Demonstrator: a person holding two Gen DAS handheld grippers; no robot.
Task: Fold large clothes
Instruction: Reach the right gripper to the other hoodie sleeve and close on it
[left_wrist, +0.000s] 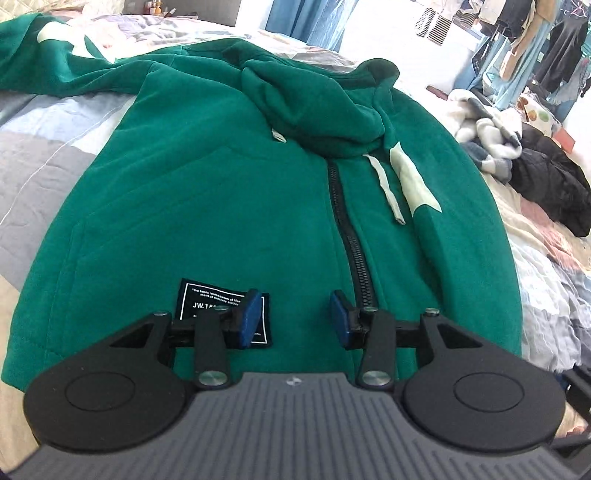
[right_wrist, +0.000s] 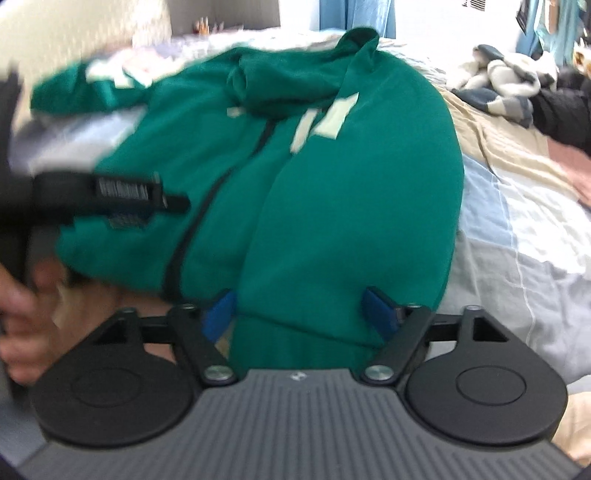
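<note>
A quilted bed is seen filling both views, with a green zip hoodie spread front-up across the centre. One sleeve has been laid over the chest at centre right; the other is still flung toward the upper left, so folding is judged barely begun. The left gripper is held unclenched, empty, over the hem at lower centre; the right gripper is spread wide astride the hem. A black label reads "JW.15", the rest hidden
</note>
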